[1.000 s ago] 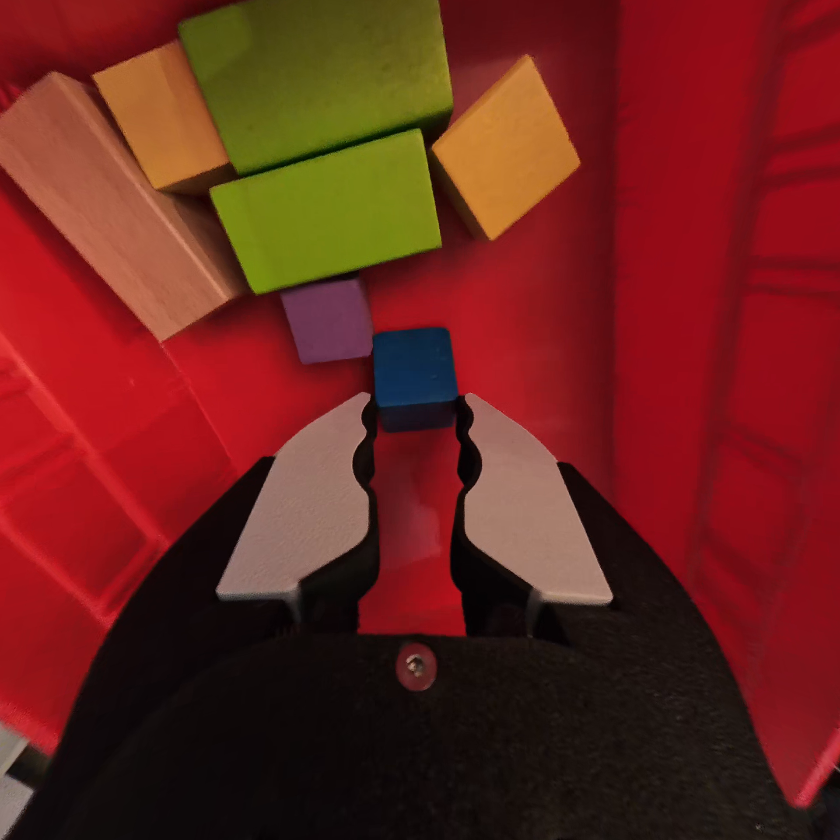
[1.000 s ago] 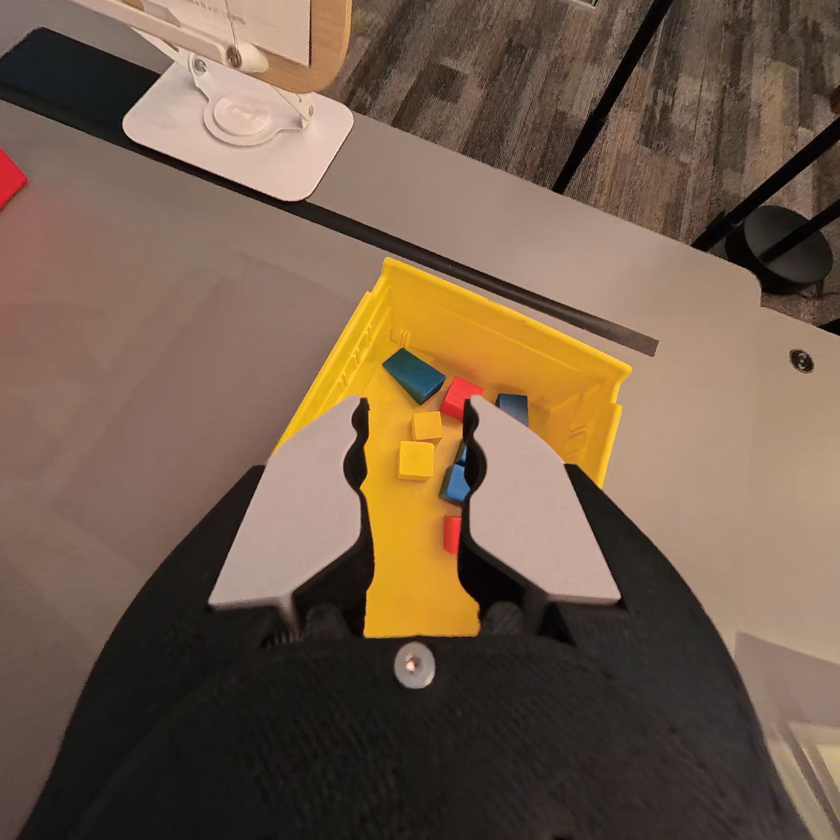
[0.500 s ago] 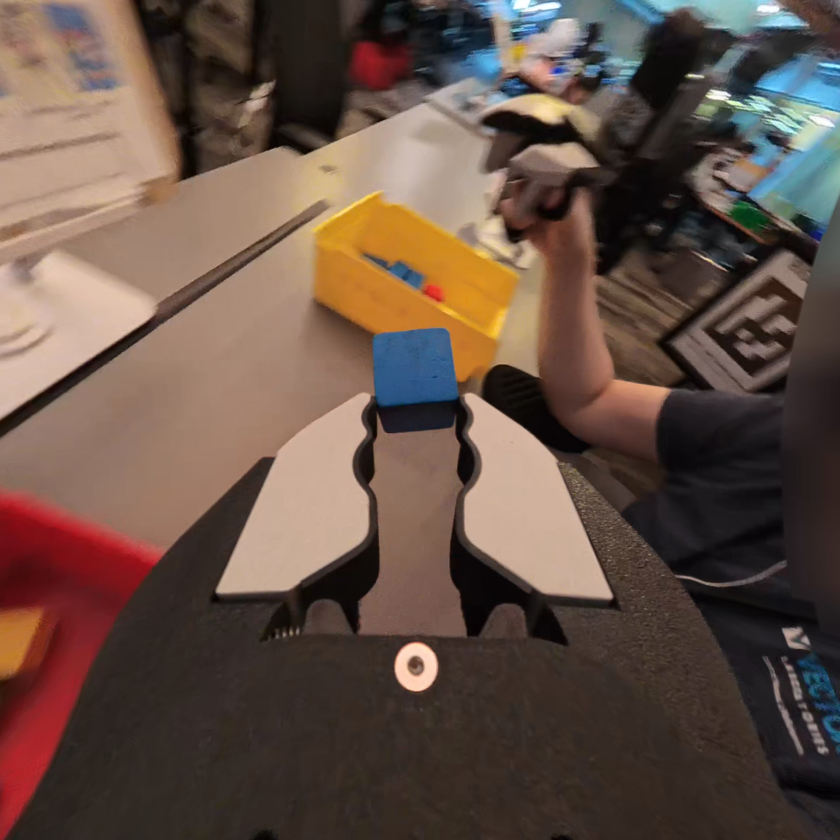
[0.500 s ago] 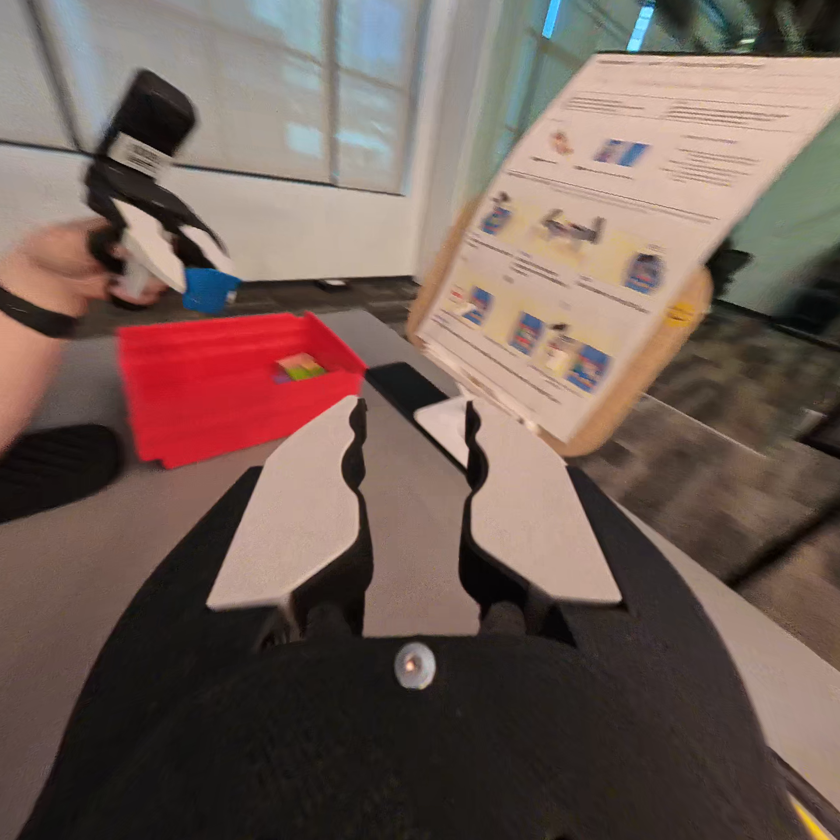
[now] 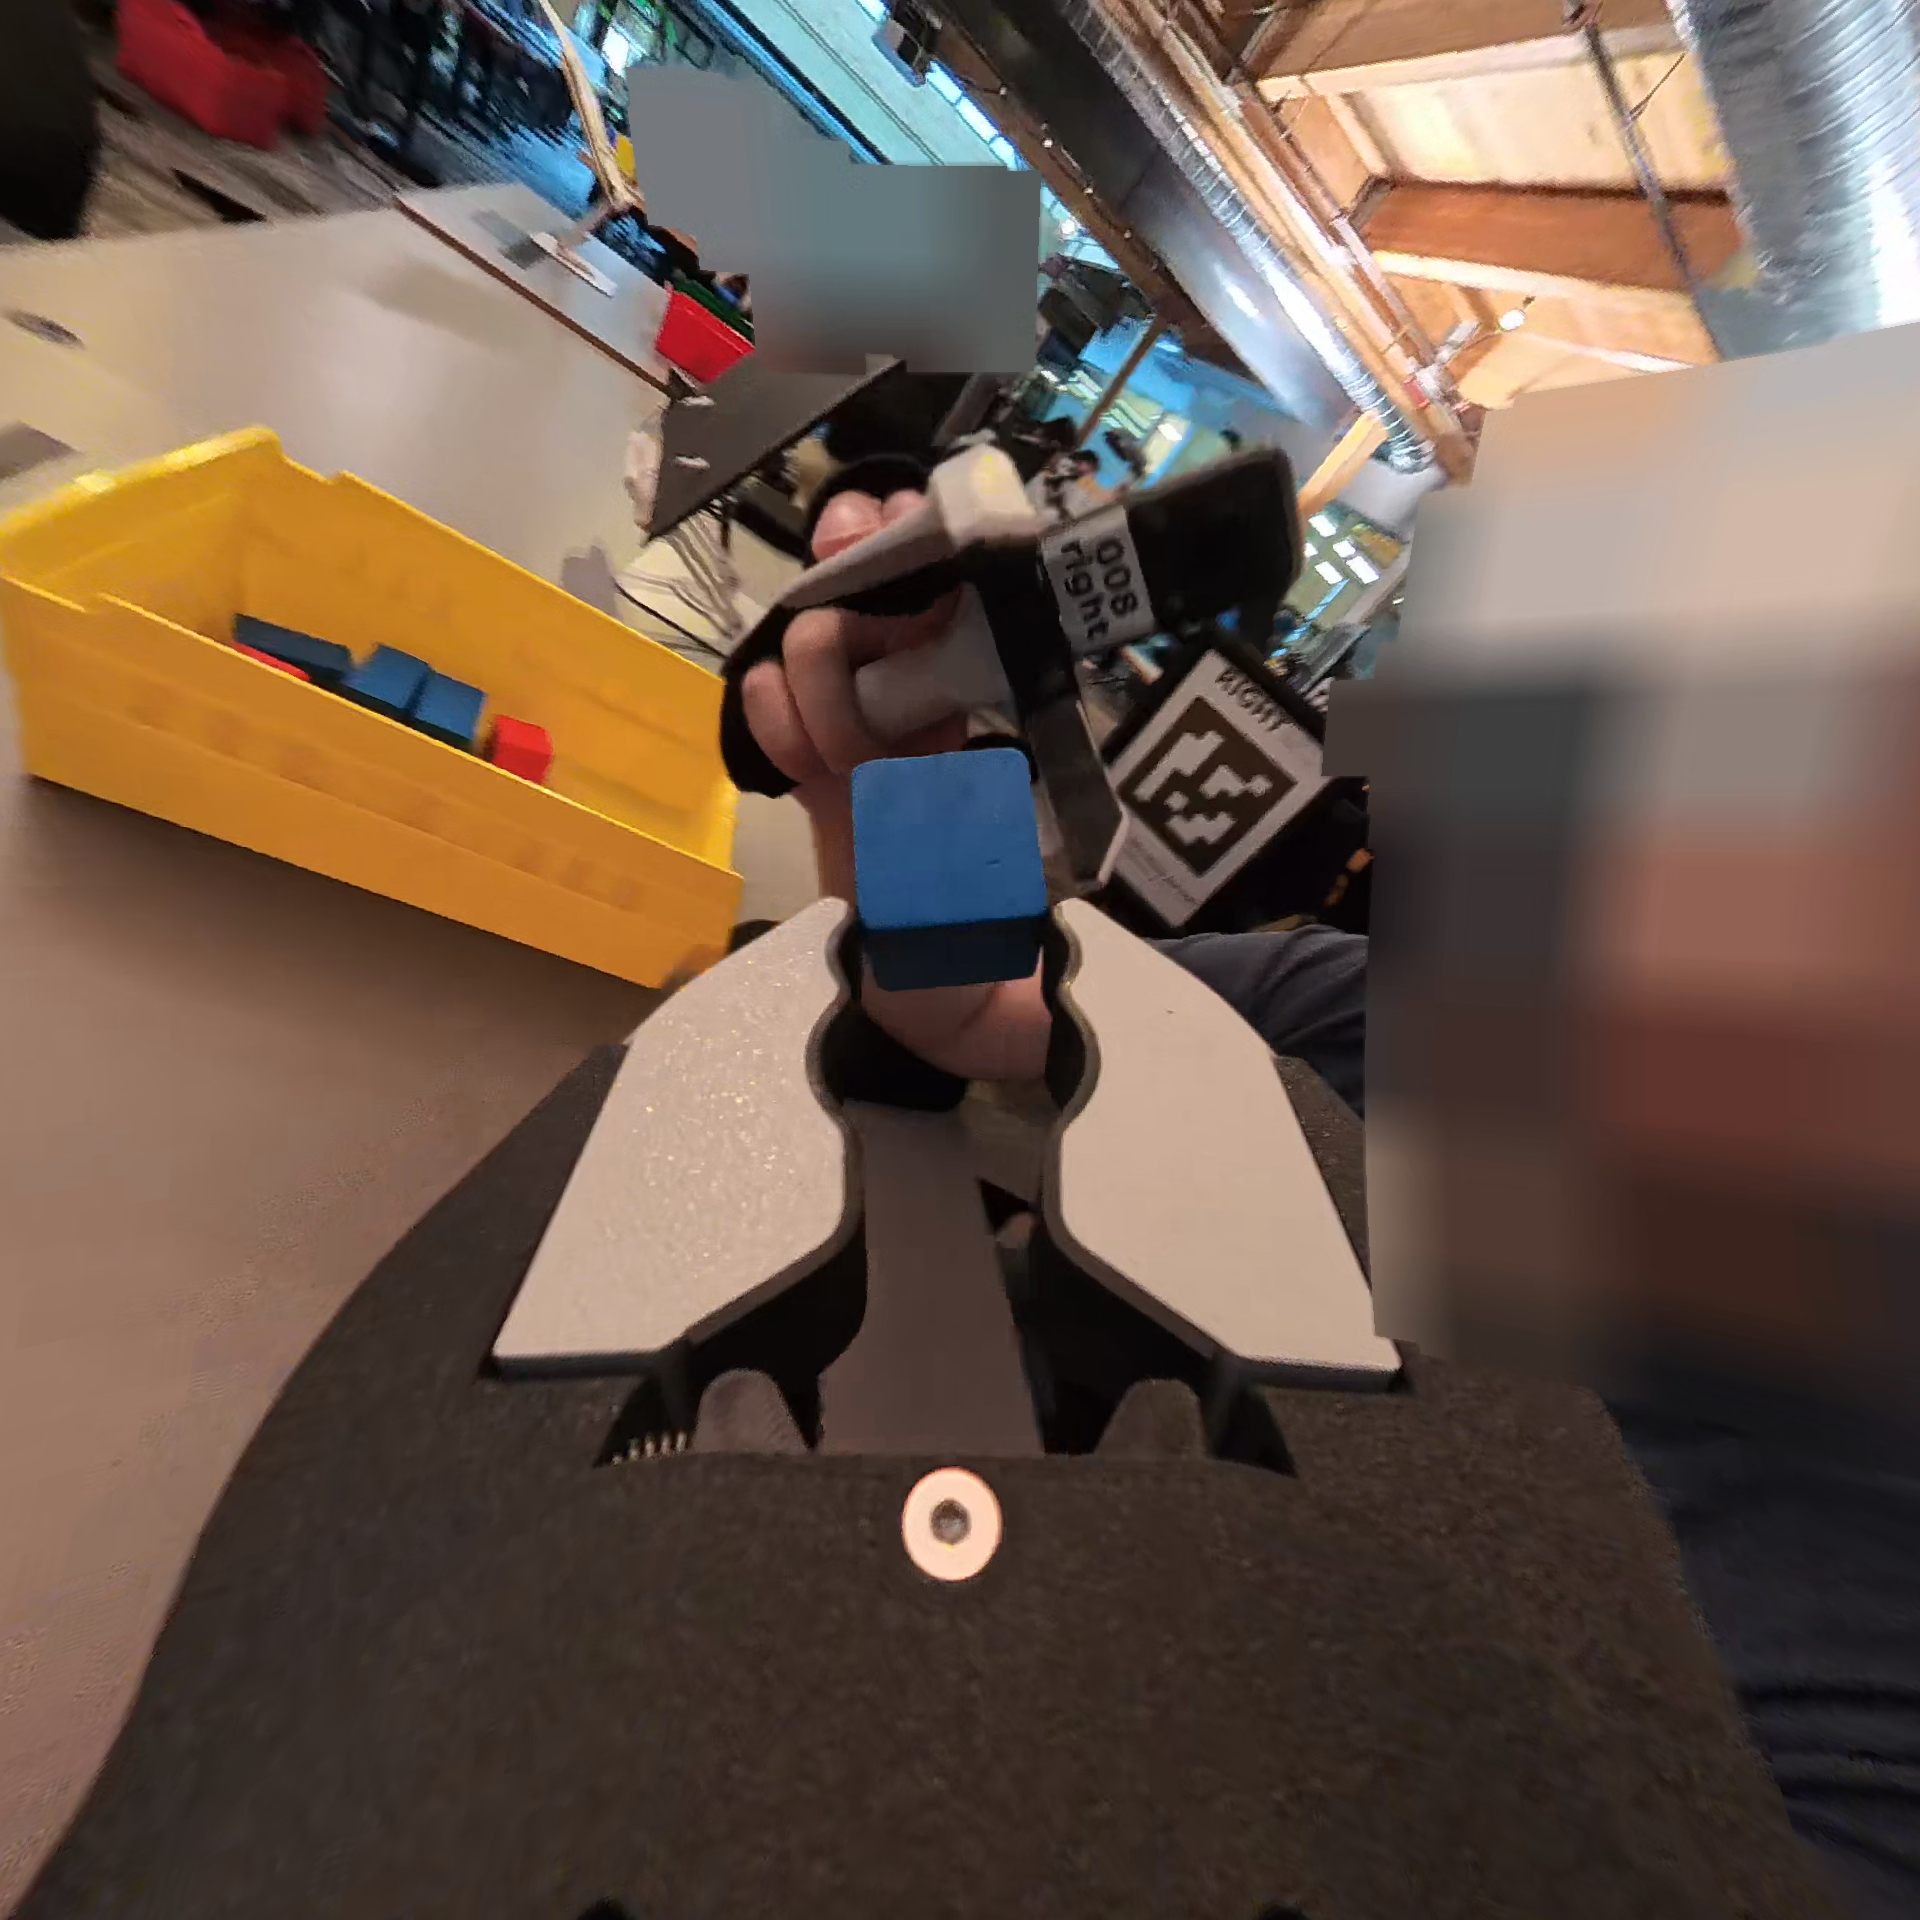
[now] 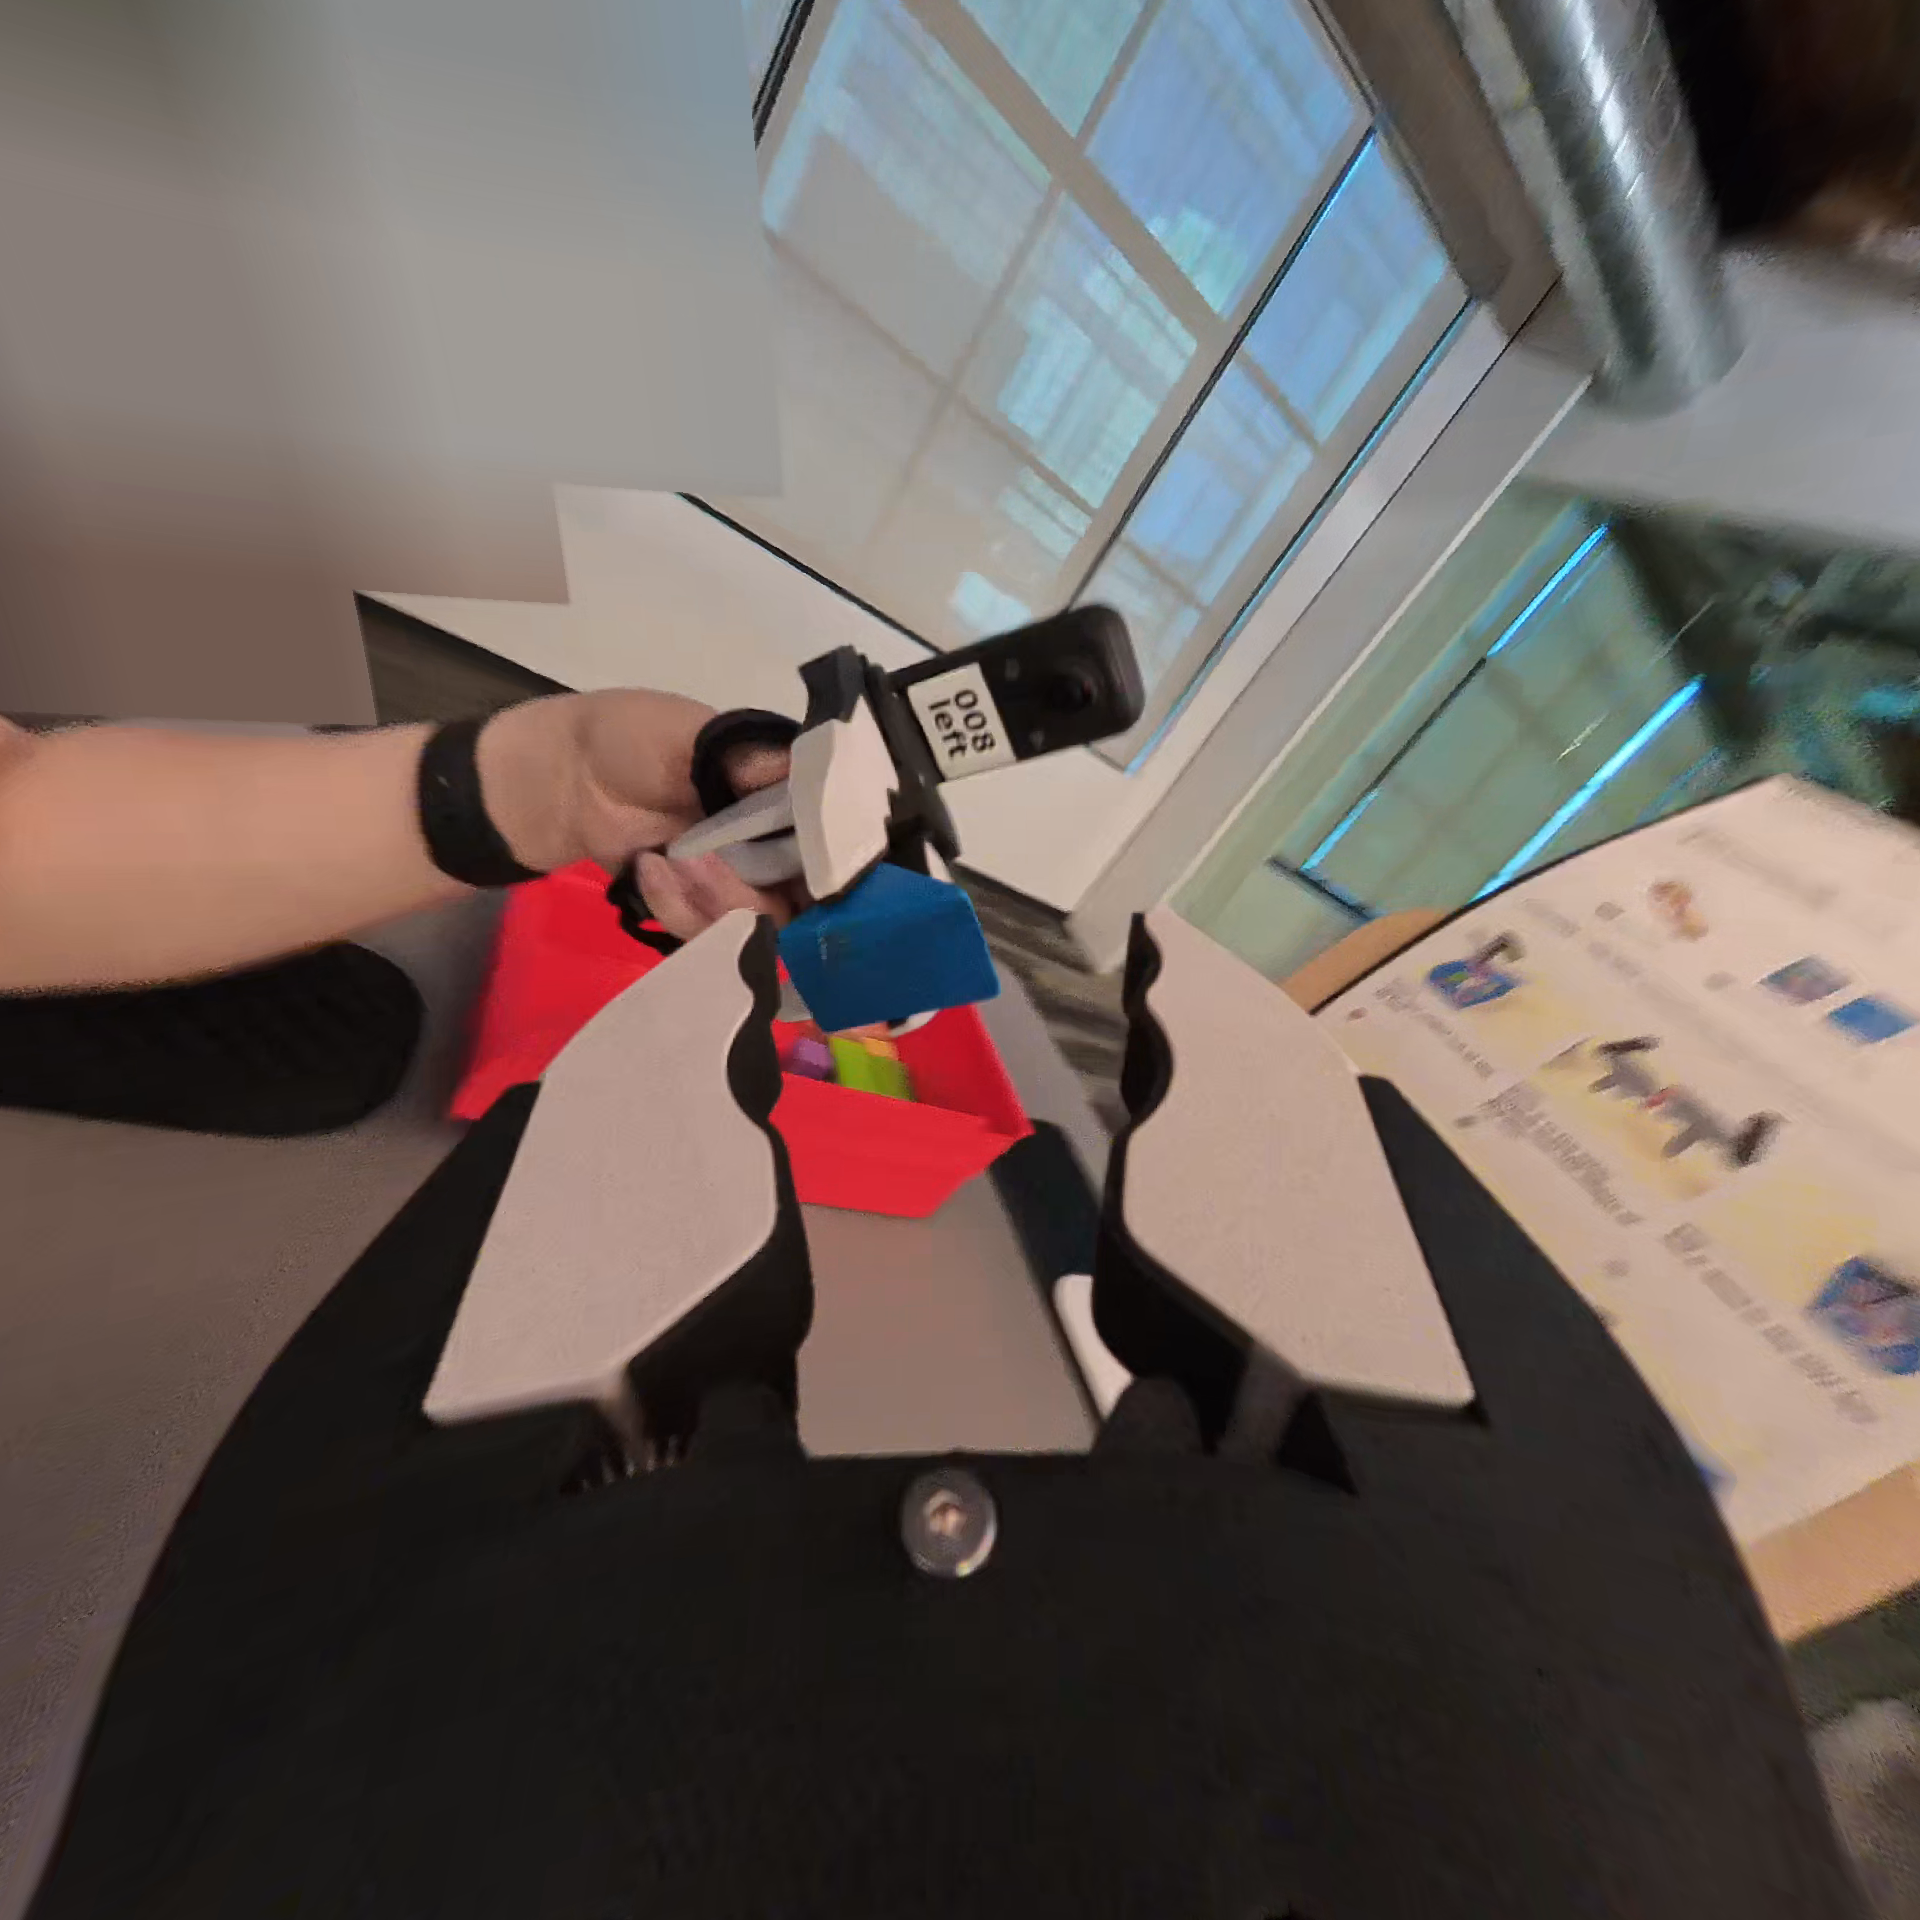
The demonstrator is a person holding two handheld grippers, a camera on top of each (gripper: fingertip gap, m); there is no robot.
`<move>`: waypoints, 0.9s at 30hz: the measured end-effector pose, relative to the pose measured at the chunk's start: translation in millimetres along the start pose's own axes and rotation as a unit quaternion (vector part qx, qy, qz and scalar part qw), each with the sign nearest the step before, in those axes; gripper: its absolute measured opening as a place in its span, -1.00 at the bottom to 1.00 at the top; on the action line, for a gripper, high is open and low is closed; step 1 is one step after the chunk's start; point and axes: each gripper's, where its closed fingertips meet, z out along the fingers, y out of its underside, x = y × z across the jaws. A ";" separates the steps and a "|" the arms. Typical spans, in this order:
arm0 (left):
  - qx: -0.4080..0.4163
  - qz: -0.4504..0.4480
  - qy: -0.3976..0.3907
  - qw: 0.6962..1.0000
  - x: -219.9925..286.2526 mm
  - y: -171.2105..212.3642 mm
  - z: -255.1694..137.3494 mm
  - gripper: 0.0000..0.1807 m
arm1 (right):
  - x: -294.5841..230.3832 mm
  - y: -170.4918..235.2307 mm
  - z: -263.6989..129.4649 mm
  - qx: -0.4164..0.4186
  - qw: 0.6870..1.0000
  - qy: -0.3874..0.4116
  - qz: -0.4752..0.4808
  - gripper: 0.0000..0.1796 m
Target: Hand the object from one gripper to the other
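A blue wooden block [image 5: 948, 873] is clamped between the tips of my left gripper [image 5: 948, 930], which holds it in the air above the table. In the right wrist view the same block [image 6: 883, 961] sits at the tips of my right gripper [image 6: 945, 935], between its two fingers and nearer the left one. The right gripper is open wide and I cannot tell whether it touches the block. The left gripper [image 6: 862, 894] shows there, hand-held, shut on the block. The right gripper [image 5: 935, 727] shows just beyond the block in the left wrist view.
A yellow bin [image 5: 364, 831] with blue and red blocks stands on the grey table [image 5: 208, 1143]. A red bin [image 6: 883, 1143] with coloured blocks lies below the grippers. An instruction board [image 6: 1662, 1143] stands to the right. A black pad [image 6: 208, 1039] lies under the person's forearm.
My left gripper lifted the blue block out of the red bin and swung towards the right one. My right gripper left the yellow bin, turned to face it, closed in and opened wider.
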 end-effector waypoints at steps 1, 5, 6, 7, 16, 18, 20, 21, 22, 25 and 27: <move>0.003 -0.020 0.014 1.000 0.8 0.3 2.7 -0.64 | -2.3 -0.8 0.4 -0.001 0.999 0.012 -0.038 -0.27; 0.012 -0.051 0.034 0.998 -1.4 0.2 9.1 -0.64 | -12.8 7.4 6.7 -0.030 0.995 0.014 -0.099 -0.27; 0.014 -0.051 0.038 0.998 -0.6 -0.1 9.4 -0.64 | -13.9 10.1 8.6 -0.035 0.994 0.013 -0.101 -0.27; 0.014 -0.051 0.042 0.998 1.1 -0.2 9.2 -0.64 | -14.6 12.4 9.9 -0.039 0.994 0.012 -0.103 -0.27; 0.030 0.088 -0.017 0.996 4.7 -12.0 -1.6 -0.64 | 11.3 3.3 3.1 0.030 0.963 -0.055 0.262 -0.36; 0.035 0.134 -0.068 0.988 -2.4 -16.0 -2.5 -0.64 | 10.7 6.4 5.3 0.020 0.939 -0.075 0.335 -0.34; 0.030 0.166 -0.103 0.980 -5.7 -16.6 -1.3 -0.64 | 7.7 8.5 9.8 0.016 0.921 -0.085 0.381 -0.35; 0.025 0.177 -0.110 0.978 -4.8 -15.9 0.2 -0.64 | 6.7 9.4 11.9 0.017 0.914 -0.086 0.395 -0.37; 0.020 0.183 -0.114 0.976 -3.8 -15.0 1.8 -0.64 | 5.4 10.6 13.8 0.017 0.910 -0.088 0.405 -0.41; 0.009 0.186 -0.124 0.975 -3.0 -12.4 5.1 -0.64 | 0.8 17.1 18.4 0.008 0.906 -0.096 0.412 -0.45; 0.001 0.186 -0.118 0.975 -0.8 -9.7 7.7 -0.64 | -2.3 16.9 19.8 0.011 0.904 -0.107 0.415 -0.51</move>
